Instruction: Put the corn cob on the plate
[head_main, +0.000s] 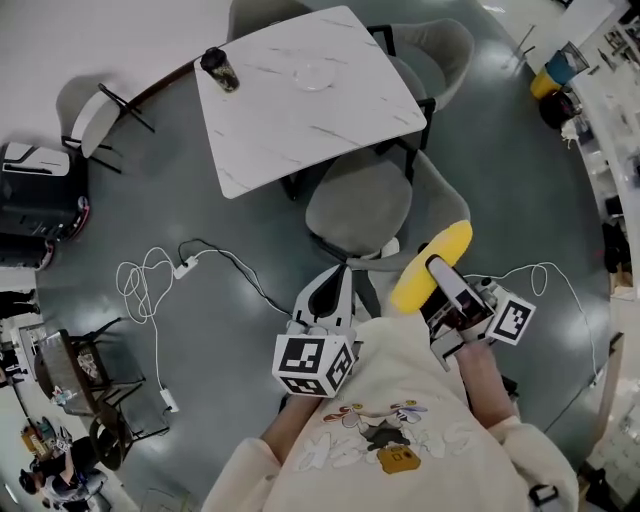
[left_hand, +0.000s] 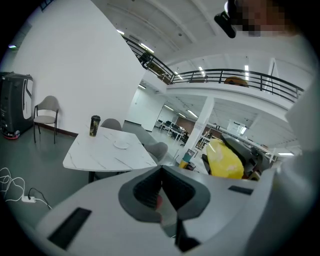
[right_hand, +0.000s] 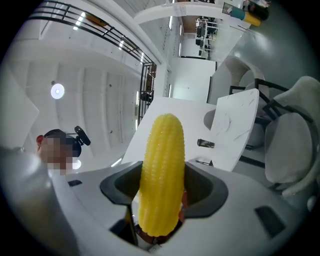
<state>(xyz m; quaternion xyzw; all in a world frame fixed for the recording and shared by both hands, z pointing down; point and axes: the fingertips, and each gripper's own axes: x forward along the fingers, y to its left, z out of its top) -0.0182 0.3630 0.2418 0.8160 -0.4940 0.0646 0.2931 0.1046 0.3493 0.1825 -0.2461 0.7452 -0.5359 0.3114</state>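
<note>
1. At 12 o'clock in the head view, a white marble-pattern table (head_main: 330, 125) stands on the grey floor (head_main: 200, 210).
2. Grey chair (head_main: 360, 205): at 6 o'clock from the table, just beside its near edge.
3. Left gripper (left_hand: 161, 172): at 6 o'clock in the head view. Its fingers are pressed together with nothing between them.
4. Right gripper (right_hand: 161, 187): at 4 o'clock in the head view. Its fingers pinch the lower end of the corn cob (right_hand: 161, 170).
5. Corn cob: yellow, held in the air near the chair, tip pointing to 1 o'clock, well apart from the plate (head_main: 313, 75).
6. Plate: lies on the table toward its far edge.
7. Dark can (head_main: 219, 68): upright on the table corner, at 9 o'clock from the plate.
</note>
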